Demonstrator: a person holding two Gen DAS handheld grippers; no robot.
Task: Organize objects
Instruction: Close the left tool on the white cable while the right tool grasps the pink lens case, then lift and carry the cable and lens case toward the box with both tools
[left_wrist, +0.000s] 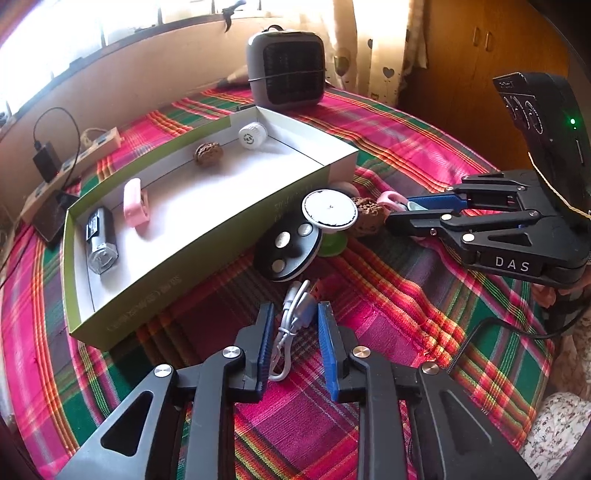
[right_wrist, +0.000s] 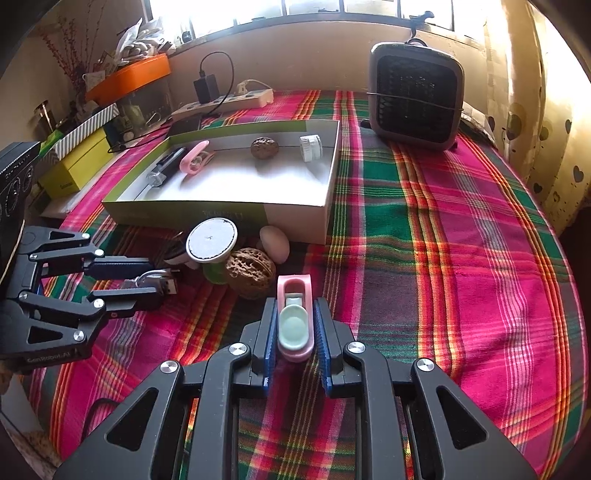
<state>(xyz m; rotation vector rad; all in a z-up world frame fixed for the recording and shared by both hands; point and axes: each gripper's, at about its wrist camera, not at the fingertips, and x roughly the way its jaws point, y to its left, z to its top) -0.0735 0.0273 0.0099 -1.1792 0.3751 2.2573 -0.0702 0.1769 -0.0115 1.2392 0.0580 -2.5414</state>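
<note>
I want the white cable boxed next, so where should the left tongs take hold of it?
Grip the white cable across its bundled middle, coming from above. It lies flat on the cloth as a narrow coil running lengthwise between the open left tongs, so closing squeezes all loops together; its plug end near the black disc is more crowded.

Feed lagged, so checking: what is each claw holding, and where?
Right claw: pink clip, gripped across its sides. Left claw: straddles the white cable, not clamped.

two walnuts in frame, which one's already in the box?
The walnut against the box's far wall, between pink clip and white spool. The other walnut lies outside on the cloth.
</note>
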